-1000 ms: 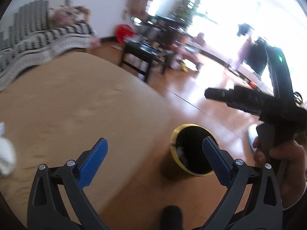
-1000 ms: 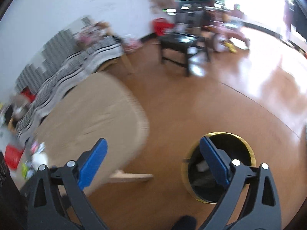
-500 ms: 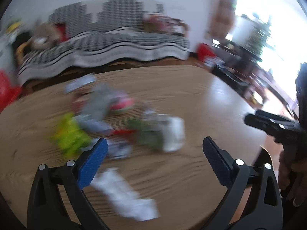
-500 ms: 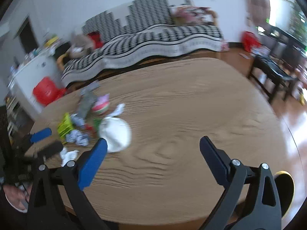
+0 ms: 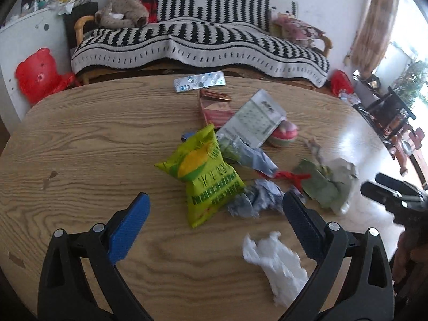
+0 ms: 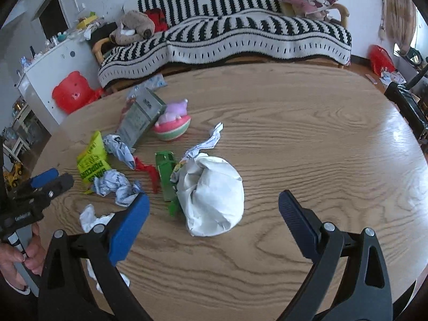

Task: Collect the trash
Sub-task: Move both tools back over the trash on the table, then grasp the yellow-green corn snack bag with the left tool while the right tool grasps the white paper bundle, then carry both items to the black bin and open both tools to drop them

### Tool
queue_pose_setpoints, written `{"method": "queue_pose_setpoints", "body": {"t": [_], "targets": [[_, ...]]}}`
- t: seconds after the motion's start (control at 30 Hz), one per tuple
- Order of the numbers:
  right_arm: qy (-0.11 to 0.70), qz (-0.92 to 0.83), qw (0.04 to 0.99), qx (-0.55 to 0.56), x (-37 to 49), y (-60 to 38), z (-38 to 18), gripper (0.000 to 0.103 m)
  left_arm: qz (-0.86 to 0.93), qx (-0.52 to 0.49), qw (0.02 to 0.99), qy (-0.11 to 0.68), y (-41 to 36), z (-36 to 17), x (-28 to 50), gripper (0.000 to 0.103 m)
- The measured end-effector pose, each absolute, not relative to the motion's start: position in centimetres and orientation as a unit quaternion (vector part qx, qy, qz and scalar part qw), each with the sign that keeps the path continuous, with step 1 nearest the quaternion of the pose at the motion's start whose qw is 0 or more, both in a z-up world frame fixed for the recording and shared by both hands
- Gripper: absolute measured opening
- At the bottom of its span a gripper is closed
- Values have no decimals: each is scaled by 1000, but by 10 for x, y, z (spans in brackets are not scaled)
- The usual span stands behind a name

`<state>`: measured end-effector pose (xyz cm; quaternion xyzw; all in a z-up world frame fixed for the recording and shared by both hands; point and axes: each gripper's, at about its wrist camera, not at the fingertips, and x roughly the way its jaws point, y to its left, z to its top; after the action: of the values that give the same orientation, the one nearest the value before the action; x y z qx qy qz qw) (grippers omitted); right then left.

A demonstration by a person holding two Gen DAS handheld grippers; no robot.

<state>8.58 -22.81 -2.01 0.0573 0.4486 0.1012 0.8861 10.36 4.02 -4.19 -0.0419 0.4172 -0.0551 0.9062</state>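
Observation:
A pile of trash lies on the oval wooden table [image 5: 80,139]. It holds a yellow-green snack bag [image 5: 206,176], crumpled printed paper [image 5: 256,198], a white tissue [image 5: 278,262], a grey box [image 5: 251,123] and a blister pack [image 5: 199,81]. In the right wrist view a big white crumpled bag [image 6: 211,195] lies beside a green carton [image 6: 167,174]. My left gripper [image 5: 214,222] is open and empty, just short of the snack bag. My right gripper [image 6: 211,222] is open and empty, around the near edge of the white bag.
A pink and green toy ball [image 6: 174,125] sits among the trash. A striped sofa [image 5: 198,40] stands behind the table, with a red bear-shaped stool [image 5: 37,75] and a white cabinet [image 6: 53,67] to the left. A dark side table [image 5: 393,109] stands at the right.
Both grippers have swung from the yellow bin on the floor to the table and the trash pile. They have come closer to the pile and stay open.

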Motion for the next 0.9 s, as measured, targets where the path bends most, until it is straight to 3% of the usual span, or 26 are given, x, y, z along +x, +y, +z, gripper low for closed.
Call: {"method": "queue_pose_setpoints", "body": {"t": [0.27,0.37,0.43,0.5,0.6,0.9], "targets": [[469,92,877,56,110,-226,-41,93,3,-41,898,438,38,-67,151,96],[477,93,871,67,118,-229,-48,87,17,-46,896,442,41,-76,163,96],[483,100,866,78,121,-232,-52,80,19,-46,895,444,41,-80,166,90],[487,108,863,84,123,-233,-54,63,12,-50,892,449,41,-83,166,69],[484,107,865,81,121,-235,-52,57,17,-61,889,453,46,-82,163,58],[459,98,879,86,110,-245,-36,55,16,-71,892,446,53,-66,151,54]]}}
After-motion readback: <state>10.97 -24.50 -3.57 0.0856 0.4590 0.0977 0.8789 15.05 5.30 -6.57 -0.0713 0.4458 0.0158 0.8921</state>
